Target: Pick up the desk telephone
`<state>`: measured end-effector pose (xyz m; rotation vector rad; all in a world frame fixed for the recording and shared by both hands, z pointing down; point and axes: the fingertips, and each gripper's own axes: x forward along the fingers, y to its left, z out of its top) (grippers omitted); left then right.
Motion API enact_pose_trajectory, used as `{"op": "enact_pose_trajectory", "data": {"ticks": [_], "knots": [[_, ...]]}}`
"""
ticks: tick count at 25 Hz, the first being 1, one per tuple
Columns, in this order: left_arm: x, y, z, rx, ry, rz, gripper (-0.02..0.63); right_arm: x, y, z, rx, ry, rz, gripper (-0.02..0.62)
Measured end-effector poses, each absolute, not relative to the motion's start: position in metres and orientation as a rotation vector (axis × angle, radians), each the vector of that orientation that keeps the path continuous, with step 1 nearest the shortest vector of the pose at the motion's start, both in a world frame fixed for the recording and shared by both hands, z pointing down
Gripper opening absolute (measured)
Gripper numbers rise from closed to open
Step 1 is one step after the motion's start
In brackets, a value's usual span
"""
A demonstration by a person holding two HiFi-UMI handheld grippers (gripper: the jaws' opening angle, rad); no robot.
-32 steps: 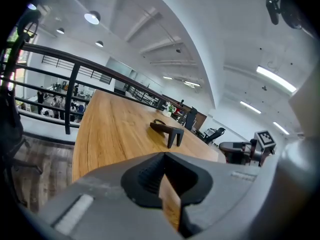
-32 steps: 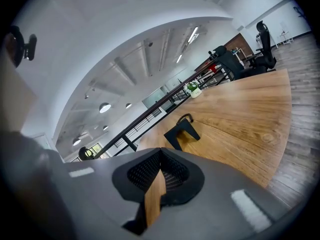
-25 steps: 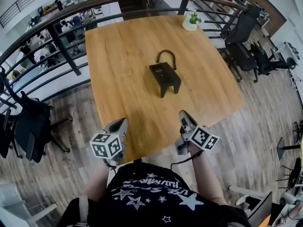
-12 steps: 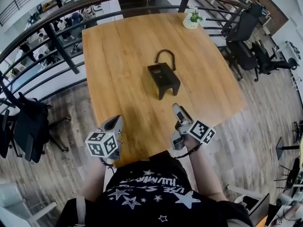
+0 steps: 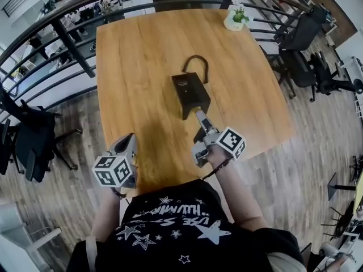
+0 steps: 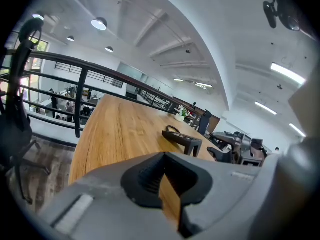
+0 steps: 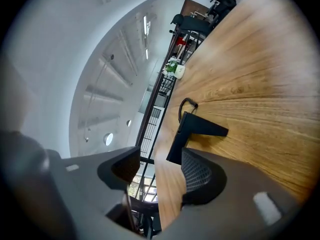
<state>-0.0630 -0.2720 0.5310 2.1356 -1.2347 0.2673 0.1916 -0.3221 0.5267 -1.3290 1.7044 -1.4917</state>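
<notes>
- Wooden table (image 5: 142, 61) beside a railing (image 5: 74, 55), seen from above.
- Left gripper (image 5: 126, 143) hangs at seven o'clock, jaws together and empty.
- Right gripper (image 5: 199, 118) has advanced from the near edge. Its jaws have just been opening, and nothing is between them yet.
- Desk telephone (image 5: 190, 92) sits mid-table, just beyond it at eleven o'clock. The grasp looks close.
</notes>
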Motion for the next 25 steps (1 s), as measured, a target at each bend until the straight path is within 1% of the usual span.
{"op": "enact_pose_trajectory", "data": {"ticks": [10,25], "knots": [[-0.056,-0.282,0.535,2.084,-1.32,0.291,0.002,0.185,-0.357,0.557,-1.247,1.607,-1.611,0.261],[-0.055,-0.293,0.54,2.038,-1.344,0.28,0.002,0.193,-0.384,0.577,-1.359,1.515,-1.559,0.262]]}}
